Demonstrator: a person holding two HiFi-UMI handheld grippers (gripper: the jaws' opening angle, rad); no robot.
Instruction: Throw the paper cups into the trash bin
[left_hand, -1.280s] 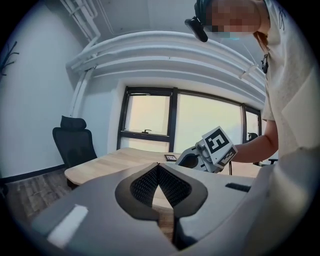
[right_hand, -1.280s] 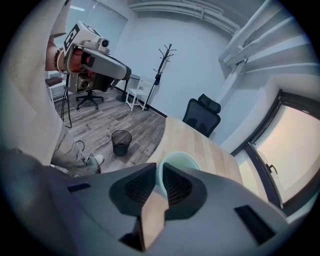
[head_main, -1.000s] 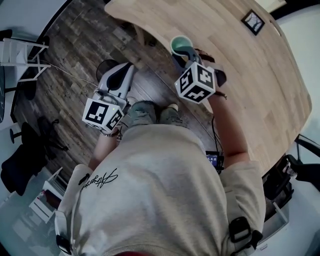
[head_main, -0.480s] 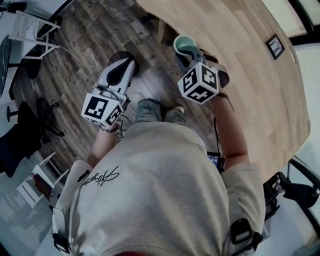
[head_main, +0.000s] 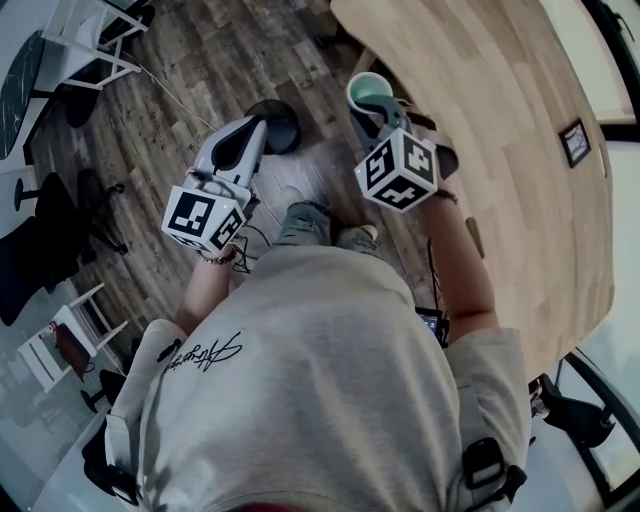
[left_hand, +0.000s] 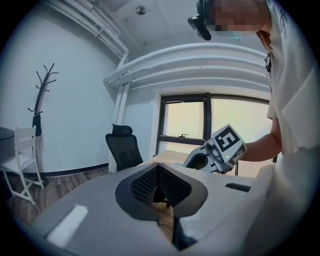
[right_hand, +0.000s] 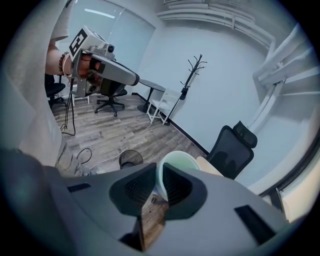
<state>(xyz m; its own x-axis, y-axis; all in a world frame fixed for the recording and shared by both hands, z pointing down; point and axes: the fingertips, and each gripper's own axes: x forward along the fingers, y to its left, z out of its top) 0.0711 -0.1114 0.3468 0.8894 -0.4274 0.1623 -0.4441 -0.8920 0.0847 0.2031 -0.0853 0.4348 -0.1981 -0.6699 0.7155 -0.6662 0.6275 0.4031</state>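
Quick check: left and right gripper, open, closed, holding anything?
Left gripper: jaws closed, nothing between them.
Right gripper: jaws closed on the paper cup's wall.

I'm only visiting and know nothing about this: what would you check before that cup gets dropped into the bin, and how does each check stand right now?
1. Grip on the paper cup: ok. The right gripper pinches its rim, one pad inside, one outside.
2. Trash bin in sight and upright: ok, it stands on the floor.
3. Cup above the bin: not ok. The head view shows it off to the bin's side.
4. Left gripper clear of the bin's mouth: cannot tell. Its tip overlaps the bin's edge in the head view.
5. Left gripper empty: ok, jaws together on nothing.
6. Cup empty: cannot tell.
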